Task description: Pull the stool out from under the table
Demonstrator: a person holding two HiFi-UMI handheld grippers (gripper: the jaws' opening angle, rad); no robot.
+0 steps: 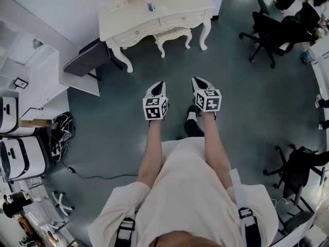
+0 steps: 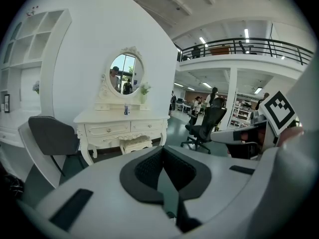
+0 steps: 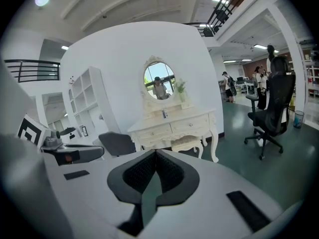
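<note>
1. A person in a pale cream short-sleeved top [image 1: 190, 189] stood on the dark grey-green floor [image 1: 118, 117], both bare forearms stretched forward.
2. The white left gripper with the square-marker cube [image 1: 160, 83] had its black-padded jaws pressed together with nothing between them; the matching white right gripper [image 1: 197, 80] was likewise closed and empty; the two were held side by side, a little apart, over bare floor, both pointing toward the furniture ahead.
3. Beyond them, well apart from both grippers, the small cream-white carved stool with a cushioned top [image 1: 172, 35] sat tucked under the ornate cream-white dressing table with drawers and curved legs [image 1: 180, 6], in the gap between the table's legs; neither gripper touched it.
4. A small clear bottle with a blue label [image 1: 150, 3] stood upright on the tabletop; an oval mirror in a carved white frame [image 2: 126, 73] rose behind it against the white wall.
5. A grey padded chair [image 1: 87, 60] stood just left of the table; a black wheeled office chair [image 1: 270, 35] stood off to its right.
</note>
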